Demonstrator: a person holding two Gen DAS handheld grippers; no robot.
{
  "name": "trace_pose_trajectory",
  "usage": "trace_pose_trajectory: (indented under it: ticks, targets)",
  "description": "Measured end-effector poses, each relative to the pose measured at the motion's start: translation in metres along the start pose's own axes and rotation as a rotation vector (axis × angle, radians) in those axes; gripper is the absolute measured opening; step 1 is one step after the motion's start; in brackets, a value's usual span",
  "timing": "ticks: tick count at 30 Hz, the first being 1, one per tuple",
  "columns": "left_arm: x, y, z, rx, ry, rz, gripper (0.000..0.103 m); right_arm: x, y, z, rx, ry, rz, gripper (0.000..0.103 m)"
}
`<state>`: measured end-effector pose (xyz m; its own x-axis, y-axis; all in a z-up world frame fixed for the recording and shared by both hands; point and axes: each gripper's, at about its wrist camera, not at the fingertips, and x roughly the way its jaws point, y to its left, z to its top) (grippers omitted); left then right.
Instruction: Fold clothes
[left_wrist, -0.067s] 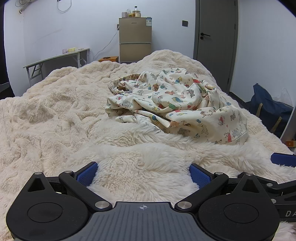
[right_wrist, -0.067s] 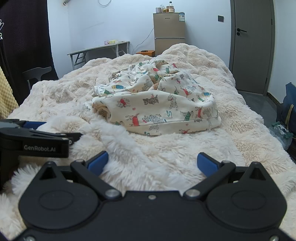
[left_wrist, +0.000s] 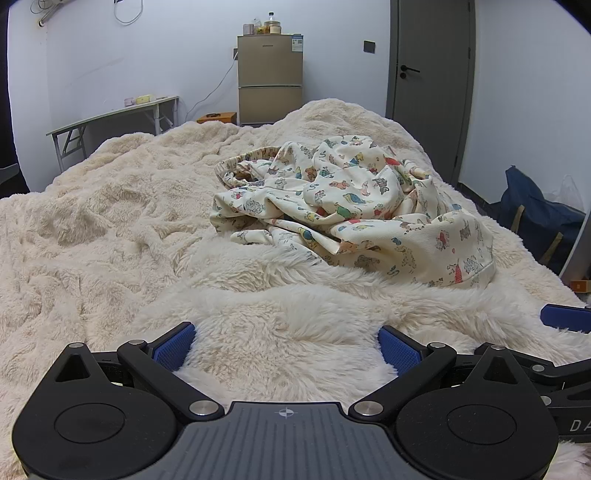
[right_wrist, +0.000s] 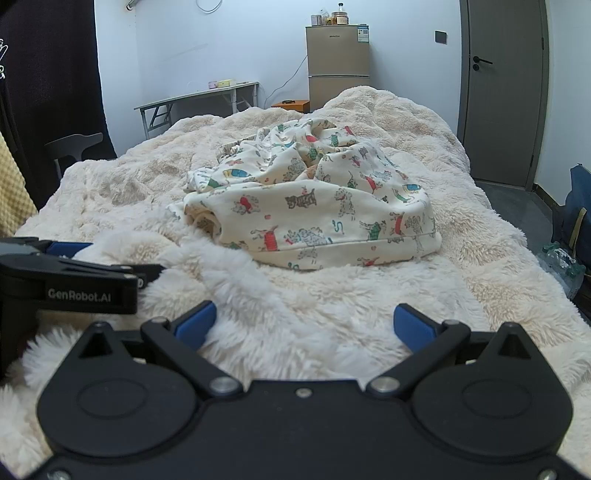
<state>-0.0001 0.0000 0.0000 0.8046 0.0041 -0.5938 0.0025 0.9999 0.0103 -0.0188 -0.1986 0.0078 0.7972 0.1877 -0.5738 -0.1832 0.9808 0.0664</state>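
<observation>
A crumpled cream garment (left_wrist: 351, 206) printed with small coloured animals lies in a heap on the fluffy cream blanket (left_wrist: 110, 221), a little right of centre in the left wrist view. The right wrist view has the same garment (right_wrist: 317, 210) straight ahead, hem toward me. My left gripper (left_wrist: 286, 347) hovers low over the blanket's near part, open, blue pads wide apart with only fur between them. My right gripper (right_wrist: 304, 325) is likewise open and empty, short of the garment. The left gripper's body (right_wrist: 74, 280) shows at the left of the right wrist view.
A small beige fridge (left_wrist: 269, 77) with jars on top stands against the far wall. A folding table (left_wrist: 110, 118) is at the left, a grey door (left_wrist: 432, 62) at the right. A dark blue bag (left_wrist: 535, 214) sits on the floor beside the bed's right edge.
</observation>
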Motion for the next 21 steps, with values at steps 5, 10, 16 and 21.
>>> trace_pose_trajectory:
  ticks: [5,10,16,21]
  targets:
    - [-0.0002,0.0002,0.0000,0.000,0.000,-0.001,0.103,0.0007,-0.0005,0.0003,0.002,0.001,0.002,0.103]
    - [-0.0004,0.0005,0.0000,-0.001,0.000,-0.001,0.103,0.0006,0.0005,-0.0004,0.003,0.001,0.001,0.103]
    - [-0.0002,0.0004,0.0001,0.000,0.000,-0.001,0.103,0.0006,0.0002,0.0002,0.000,0.004,0.001,0.103]
    - [-0.0007,0.0019,0.0007,0.000,0.001,-0.002,0.103,0.0009,0.0008,-0.0009,0.000,0.005,0.000,0.103]
